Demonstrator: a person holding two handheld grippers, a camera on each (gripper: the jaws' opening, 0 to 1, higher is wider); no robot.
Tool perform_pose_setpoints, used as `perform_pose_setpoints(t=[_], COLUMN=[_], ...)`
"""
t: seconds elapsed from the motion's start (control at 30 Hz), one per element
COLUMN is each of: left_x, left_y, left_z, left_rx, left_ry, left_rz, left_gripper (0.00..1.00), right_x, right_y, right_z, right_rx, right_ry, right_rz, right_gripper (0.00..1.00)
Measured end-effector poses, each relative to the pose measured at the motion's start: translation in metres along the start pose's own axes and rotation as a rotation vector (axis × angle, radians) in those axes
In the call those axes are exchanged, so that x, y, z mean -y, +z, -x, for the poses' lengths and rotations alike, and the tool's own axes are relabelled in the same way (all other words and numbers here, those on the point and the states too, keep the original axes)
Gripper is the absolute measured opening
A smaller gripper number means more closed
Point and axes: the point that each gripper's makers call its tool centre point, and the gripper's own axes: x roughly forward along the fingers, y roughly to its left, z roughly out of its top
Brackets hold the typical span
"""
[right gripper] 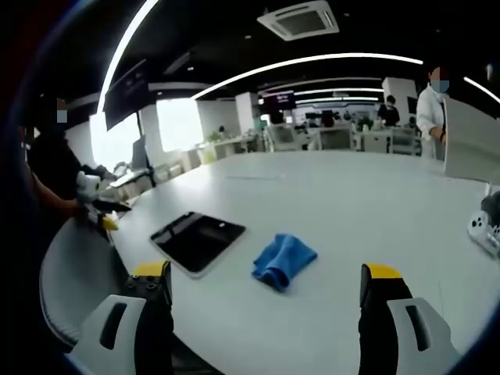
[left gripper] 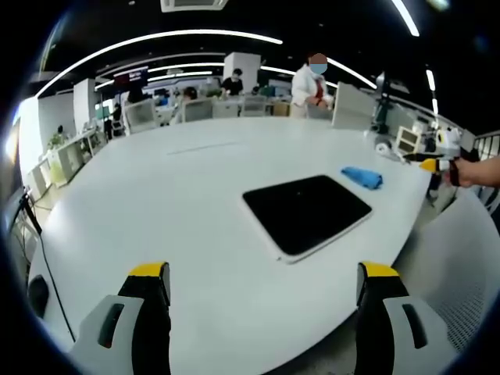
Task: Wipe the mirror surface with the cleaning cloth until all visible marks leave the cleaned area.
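The mirror (left gripper: 306,212) is a dark rectangle with a thin white edge, lying flat on the white table (left gripper: 172,203). Just beyond its far right corner lies a crumpled blue cloth (left gripper: 362,176). My left gripper (left gripper: 263,271) hangs open over the table's near edge, short of the mirror, with nothing between its yellow-tipped jaws. In the right gripper view the cloth (right gripper: 283,260) lies ahead, with the mirror (right gripper: 197,241) to its left. My right gripper (right gripper: 266,270) is open and empty, short of the cloth. The right gripper (left gripper: 432,165) also shows past the table's edge, in a hand.
A person (right gripper: 47,176) at the table's left edge holds the left gripper (right gripper: 105,220). A white device (right gripper: 488,223) sits at the table's right side. Desks, chairs and standing people (left gripper: 308,82) fill the room behind. A monitor (left gripper: 353,105) and equipment (left gripper: 383,117) stand at the far right.
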Motion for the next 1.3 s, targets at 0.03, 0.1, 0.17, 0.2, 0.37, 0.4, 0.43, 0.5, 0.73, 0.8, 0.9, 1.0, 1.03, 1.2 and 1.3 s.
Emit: perform_pose_setpoints(t=[0.03, 0.1, 0.17, 0.2, 0.37, 0.4, 0.43, 0.5, 0.73, 0.8, 0.9, 1.0, 1.03, 1.2, 1.3], left_x=[0.000, 0.001, 0.000, -0.001, -0.003, -0.003, -0.003, 0.000, 0.000, -0.001, -0.001, -0.001, -0.002, -0.002, -0.001], left_y=[0.000, -0.001, -0.001, -0.001, -0.002, -0.003, -0.003, -0.003, -0.002, -0.002, -0.001, -0.001, -0.002, -0.004, -0.004], left_z=[0.000, 0.000, 0.000, 0.000, 0.000, -0.001, -0.001, -0.001, -0.001, -0.002, -0.002, -0.002, -0.002, -0.002, -0.002], left_rx=[-0.002, -0.004, -0.004, -0.005, -0.008, -0.011, -0.015, -0.014, -0.008, -0.004, 0.001, -0.001, -0.002, -0.014, -0.017], left_ry=[-0.002, -0.003, 0.001, 0.007, 0.018, 0.016, 0.011, 0.000, 0.001, -0.001, -0.003, -0.002, -0.002, 0.005, 0.001], left_rz=[0.001, 0.002, 0.006, 0.011, 0.014, 0.013, 0.016, 0.014, 0.018, 0.029, 0.026, 0.027, 0.035, 0.040, 0.036], left_gripper=[1.00, 1.00, 1.00, 1.00, 1.00, 1.00, 1.00, 1.00, 1.00, 1.00, 1.00, 1.00, 1.00, 1.00, 1.00], right_x=[0.000, 0.001, 0.004, 0.005, 0.003, 0.003, 0.003, 0.004, 0.008, 0.007, 0.007, 0.006, 0.005, 0.007, 0.008], right_y=[0.001, -0.001, -0.006, -0.009, -0.017, -0.017, -0.015, -0.011, -0.021, -0.023, -0.023, -0.024, -0.024, -0.025, -0.025], right_z=[0.000, 0.000, 0.000, 0.001, 0.002, 0.002, 0.001, 0.001, -0.001, -0.002, -0.001, -0.001, -0.001, -0.001, 0.000], right_rx=[0.004, 0.001, -0.006, -0.007, -0.029, -0.027, -0.021, -0.002, -0.026, -0.034, -0.030, -0.029, -0.029, -0.034, -0.024], right_ry=[-0.001, -0.007, -0.012, -0.016, -0.017, -0.017, -0.018, -0.026, -0.023, -0.018, -0.021, -0.021, -0.018, -0.019, -0.026], right_rz=[0.007, 0.001, -0.008, -0.011, -0.030, -0.028, -0.027, -0.027, -0.023, -0.022, -0.025, -0.032, -0.029, -0.038, -0.042], right_gripper=[1.00, 1.00, 1.00, 1.00, 1.00, 1.00, 1.00, 1.00, 1.00, 1.00, 1.00, 1.00, 1.00, 1.00, 1.00])
